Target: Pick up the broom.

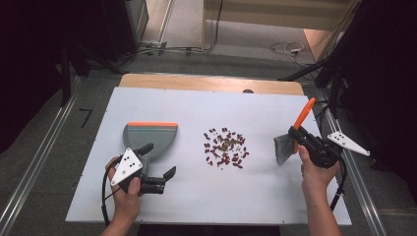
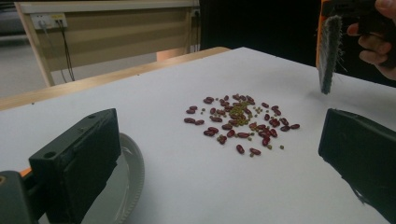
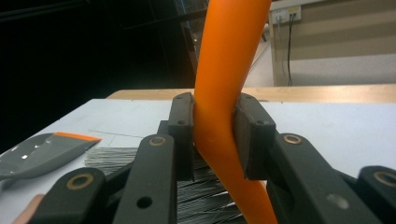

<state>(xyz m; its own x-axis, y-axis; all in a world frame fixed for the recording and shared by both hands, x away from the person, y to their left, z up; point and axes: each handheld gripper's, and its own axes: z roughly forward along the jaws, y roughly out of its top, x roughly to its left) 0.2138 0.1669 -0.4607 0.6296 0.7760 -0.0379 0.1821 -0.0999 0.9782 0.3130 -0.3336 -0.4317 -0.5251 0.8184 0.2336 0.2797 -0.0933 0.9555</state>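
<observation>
on the left of the white table [image 1: 206, 196] lies the grey dustpan [image 1: 147, 140] with its orange lip toward the far edge and its handle pointing at the person. the left gripper [image 1: 158, 164] hovers just at that handle, jaws spread wide and pinching nothing; in the left gripper view the two black jaws stand well apart, the left one just above the pan's rounded grey edge [image 2: 128, 182], with bare table between them. whether a jaw touches the pan i cannot tell.

in the middle of the table sits a loose heap of beans [image 1: 225, 147], dark red ones around a knot of small greenish ones, apart from pan and brush alike; the left gripper view looks straight at them [image 2: 240, 123].

to the right, the right gripper [image 1: 296, 135] is pinching the brush [image 1: 290, 140] by its orange handle, which slants up and away; the grey bristles hang down beside the beans, near the table. the right gripper view shows both pads pressed against the orange handle [image 3: 224, 93], bristles fanned out below, and the dustpan [image 3: 42, 151] far off at the left.
</observation>
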